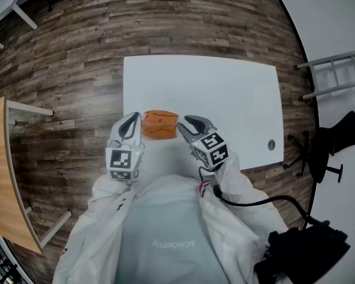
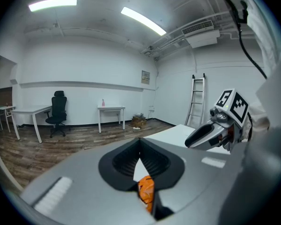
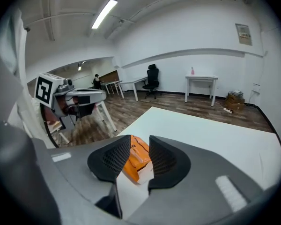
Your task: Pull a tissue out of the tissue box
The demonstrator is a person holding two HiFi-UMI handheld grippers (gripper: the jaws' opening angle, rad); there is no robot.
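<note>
Right claw [image 3: 139,149] stands spread. The orange tissue box [image 3: 136,165] shows in its gap, with neither pad pressing on it. Left claw [image 1: 132,122] is pressed together at its tips, pinching nothing. On the white bench [image 1: 225,99] the box sits near the front edge — between both claws, each just beside it.

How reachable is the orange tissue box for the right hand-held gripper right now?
Probably yes. The right hand-held gripper sits just beside the orange tissue box on the white table, its jaws apart and aimed at the box, with nothing visible in between.
</note>
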